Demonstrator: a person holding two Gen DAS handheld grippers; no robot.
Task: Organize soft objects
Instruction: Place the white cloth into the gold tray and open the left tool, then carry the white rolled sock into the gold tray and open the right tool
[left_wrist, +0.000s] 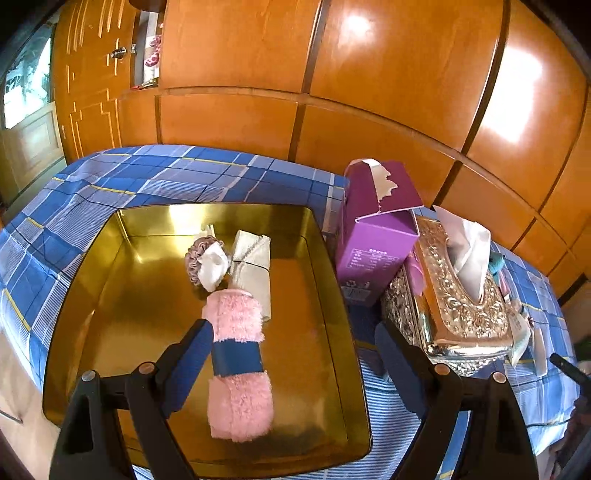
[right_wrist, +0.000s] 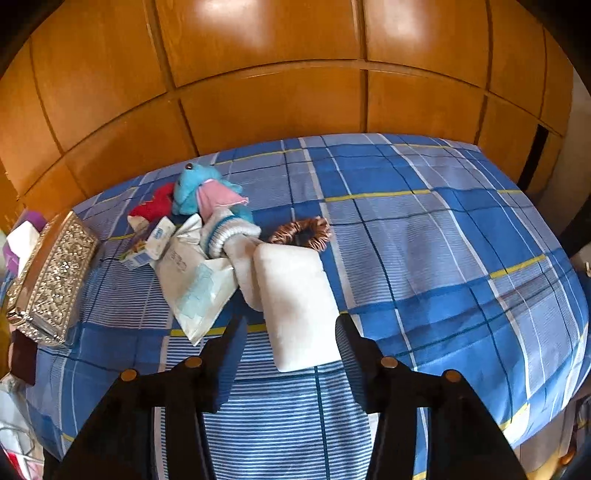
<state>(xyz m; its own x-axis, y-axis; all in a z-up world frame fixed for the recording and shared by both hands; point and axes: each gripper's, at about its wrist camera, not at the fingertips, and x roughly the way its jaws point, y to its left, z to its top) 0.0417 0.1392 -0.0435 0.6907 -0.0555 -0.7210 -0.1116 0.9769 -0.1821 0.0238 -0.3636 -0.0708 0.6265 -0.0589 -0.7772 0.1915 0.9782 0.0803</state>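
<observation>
Pink towel (left_wrist: 238, 363), scrunchie & cloth already in gold tray (left_wrist: 332, 280); left gripper (left_wrist: 293, 365) wide open/empty, right gripper (right_wrist: 291, 339) part-open astride white pad (right_wrist: 295, 299), not gripping; plush pile left.

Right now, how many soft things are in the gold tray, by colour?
Pink: 1, towel roll
Cream: 1, folded cloth
Mauve: 1, scrunchie
White: 1, small cloth on the scrunchie
Total: 4 in the tray
</observation>
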